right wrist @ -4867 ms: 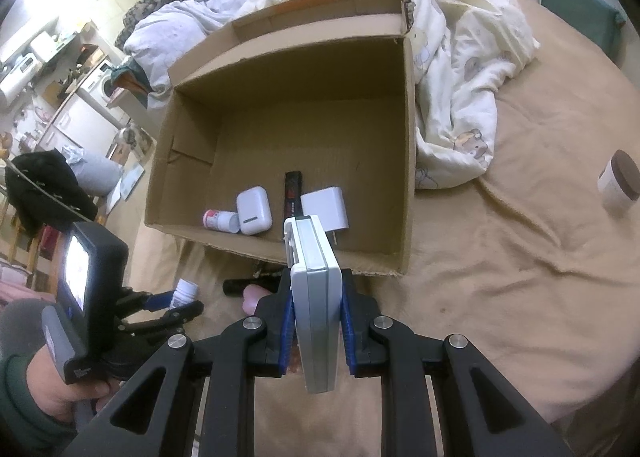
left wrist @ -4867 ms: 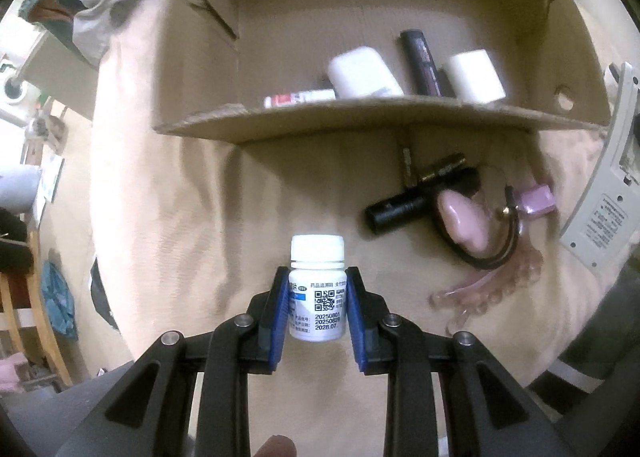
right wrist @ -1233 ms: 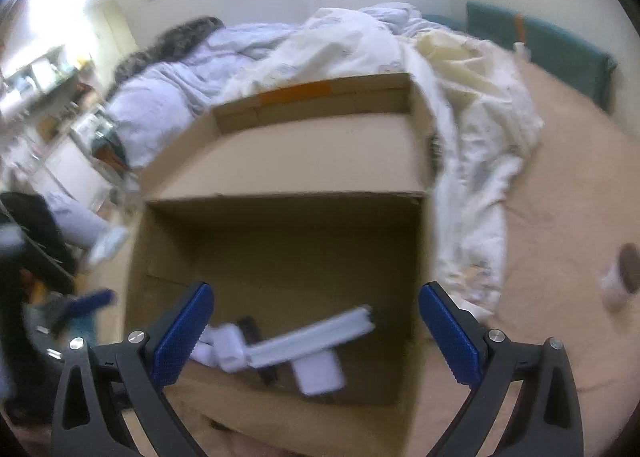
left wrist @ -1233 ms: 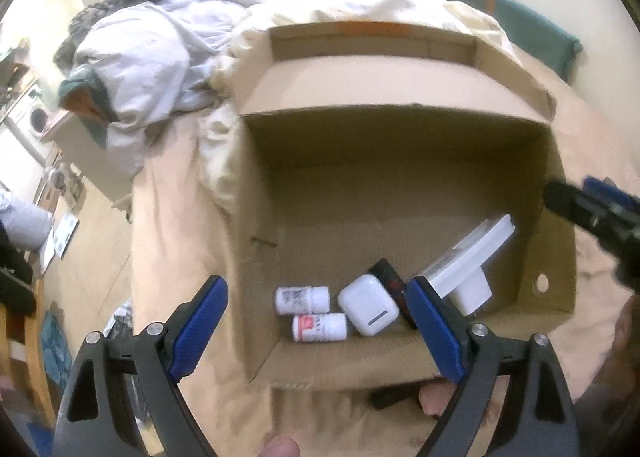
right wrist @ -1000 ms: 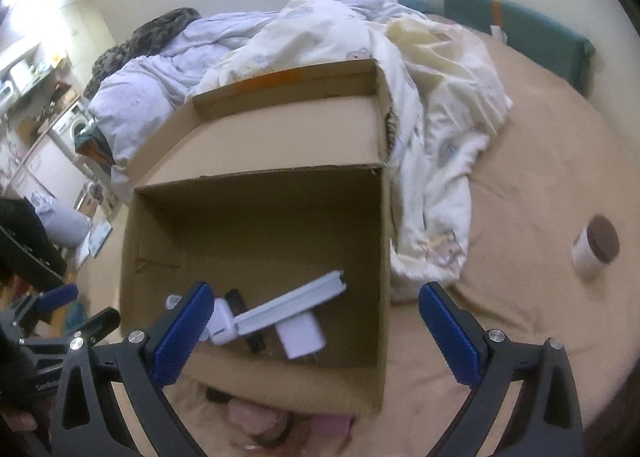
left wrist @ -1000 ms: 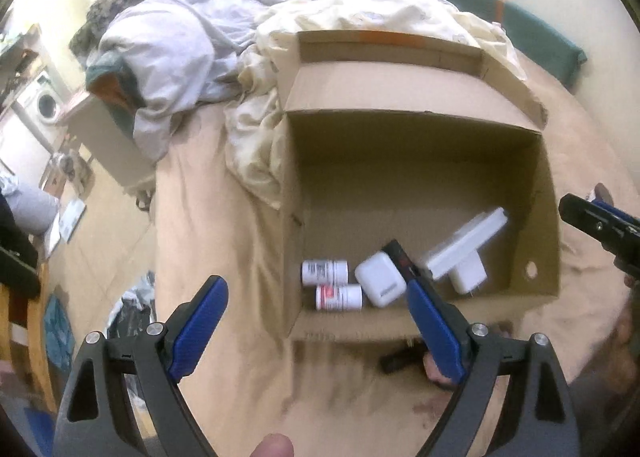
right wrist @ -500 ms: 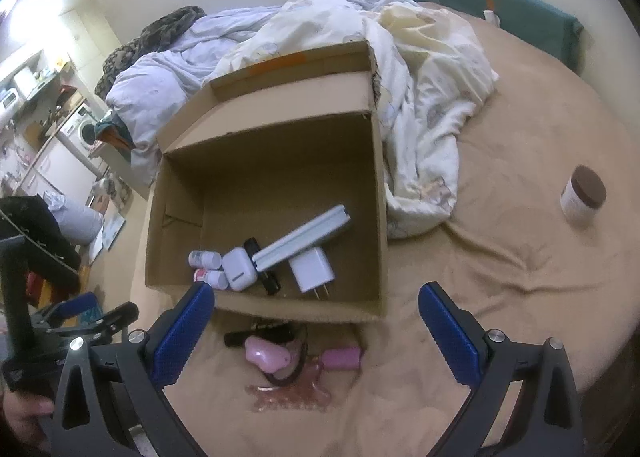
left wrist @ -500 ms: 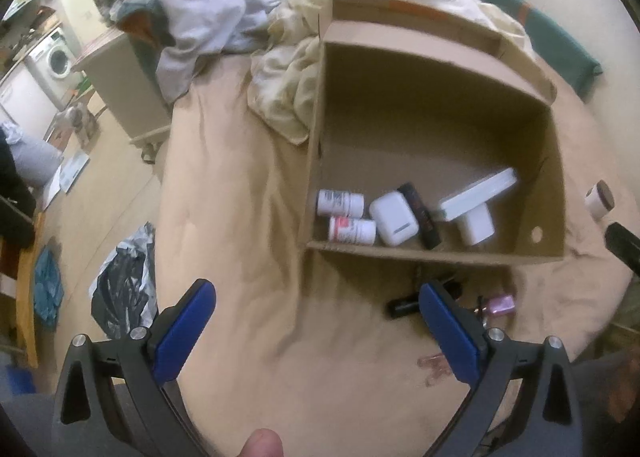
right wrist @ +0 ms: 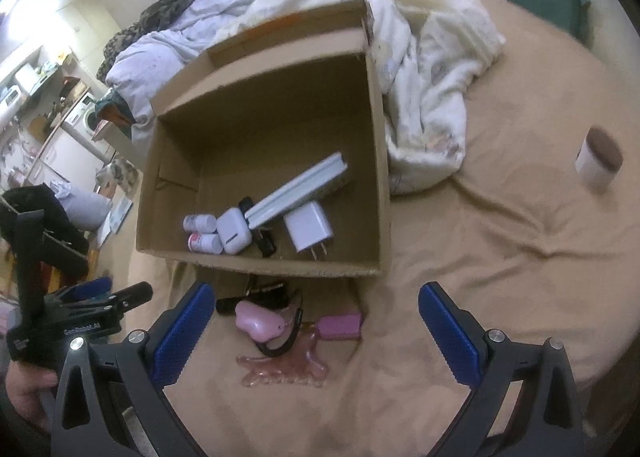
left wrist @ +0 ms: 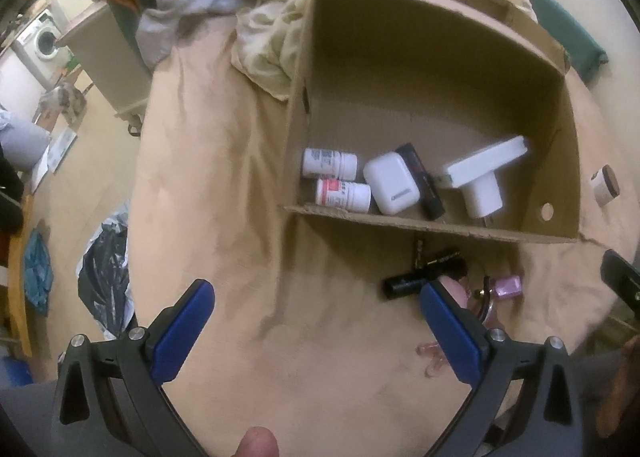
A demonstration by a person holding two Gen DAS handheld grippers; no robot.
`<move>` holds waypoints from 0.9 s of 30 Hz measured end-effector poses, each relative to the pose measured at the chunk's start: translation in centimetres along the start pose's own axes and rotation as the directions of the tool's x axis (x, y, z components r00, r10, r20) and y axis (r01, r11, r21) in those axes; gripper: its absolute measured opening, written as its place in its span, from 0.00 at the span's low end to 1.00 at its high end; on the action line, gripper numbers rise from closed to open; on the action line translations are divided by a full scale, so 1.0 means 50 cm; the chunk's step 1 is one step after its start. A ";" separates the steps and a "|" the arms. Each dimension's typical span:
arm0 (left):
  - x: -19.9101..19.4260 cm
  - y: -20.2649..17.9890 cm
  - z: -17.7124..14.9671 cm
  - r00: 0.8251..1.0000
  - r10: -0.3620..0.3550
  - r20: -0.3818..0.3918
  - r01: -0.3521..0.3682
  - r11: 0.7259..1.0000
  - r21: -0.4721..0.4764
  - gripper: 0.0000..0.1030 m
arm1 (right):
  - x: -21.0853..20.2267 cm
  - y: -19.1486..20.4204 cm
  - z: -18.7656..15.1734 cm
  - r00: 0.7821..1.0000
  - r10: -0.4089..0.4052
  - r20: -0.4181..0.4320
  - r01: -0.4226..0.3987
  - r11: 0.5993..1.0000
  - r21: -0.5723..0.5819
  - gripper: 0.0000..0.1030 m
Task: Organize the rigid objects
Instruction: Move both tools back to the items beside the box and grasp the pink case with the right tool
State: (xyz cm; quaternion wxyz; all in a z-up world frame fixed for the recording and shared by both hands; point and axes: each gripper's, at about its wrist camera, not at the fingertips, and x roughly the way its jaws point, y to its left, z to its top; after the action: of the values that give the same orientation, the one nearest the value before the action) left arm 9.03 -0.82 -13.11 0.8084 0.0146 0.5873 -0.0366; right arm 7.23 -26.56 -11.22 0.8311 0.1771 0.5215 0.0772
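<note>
Now both grippers — left gripper [left wrist: 316,327], right gripper [right wrist: 316,329] — gape empty.

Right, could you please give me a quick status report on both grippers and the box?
Left gripper and right gripper: jaws open, empty. Cardboard box holds two bottles, case, remote, charger. Black flashlight and pink items lie outside on the bed.

Both grippers spread wide and gripping nothing. Left gripper [left wrist: 316,321] hovering up high, angled downward, thumb tip [left wrist: 258,441] poking in at the bottom edge. Right gripper [right wrist: 316,321] raised and tilted down too, blue pads [right wrist: 450,331] well apart.
</note>
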 end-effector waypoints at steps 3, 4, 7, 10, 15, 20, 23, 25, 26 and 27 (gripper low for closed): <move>0.014 -0.010 -0.005 1.000 0.002 -0.029 -0.002 1.000 0.016 0.99 | 0.024 -0.007 -0.005 0.997 0.056 -0.056 -0.053 0.998 0.045 1.00; 0.015 -0.012 -0.007 1.000 0.006 -0.031 -0.005 1.000 0.020 0.99 | 0.033 -0.008 -0.006 0.993 0.092 -0.075 -0.087 0.994 0.063 1.00; 0.012 -0.020 -0.007 1.000 0.009 -0.025 -0.009 1.000 0.030 0.99 | 0.067 -0.005 -0.010 0.967 0.213 -0.139 -0.196 0.972 0.130 0.88; 0.007 -0.023 -0.003 1.000 0.020 -0.005 -0.020 0.999 0.031 0.99 | 0.112 0.008 -0.014 0.938 0.280 -0.203 -0.246 0.953 0.177 0.77; 0.004 -0.012 0.006 1.000 0.017 -0.002 -0.017 1.000 0.005 0.99 | 0.182 0.046 -0.015 0.913 0.309 -0.267 -0.263 0.945 0.194 0.77; 0.012 0.002 0.009 1.000 0.012 -0.025 -0.012 1.000 -0.021 0.99 | 0.243 0.073 -0.027 0.897 0.304 -0.322 -0.245 0.946 0.211 0.77; 0.012 0.011 0.012 1.000 0.017 -0.024 -0.018 0.999 -0.040 0.99 | 0.269 0.075 -0.033 0.900 0.248 -0.358 -0.183 0.961 0.206 0.77; 0.010 0.018 0.014 0.999 0.027 -0.017 -0.028 0.998 -0.053 0.99 | 0.282 0.071 -0.041 0.894 0.234 -0.381 -0.159 0.963 0.219 0.77; 0.011 0.020 0.015 1.000 0.021 -0.020 -0.022 0.998 -0.059 0.99 | 0.288 0.072 -0.044 0.893 0.224 -0.391 -0.148 0.965 0.215 0.77; 0.012 0.021 0.016 1.000 0.014 -0.023 -0.016 0.998 -0.064 0.99 | 0.293 0.075 -0.046 0.892 0.217 -0.397 -0.142 0.968 0.209 0.77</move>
State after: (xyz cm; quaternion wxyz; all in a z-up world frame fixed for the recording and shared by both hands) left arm 10.06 0.15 -13.45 0.8020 -0.0066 0.5972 -0.0115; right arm 11.92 -18.03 -23.03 0.6711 0.2759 0.6728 0.1440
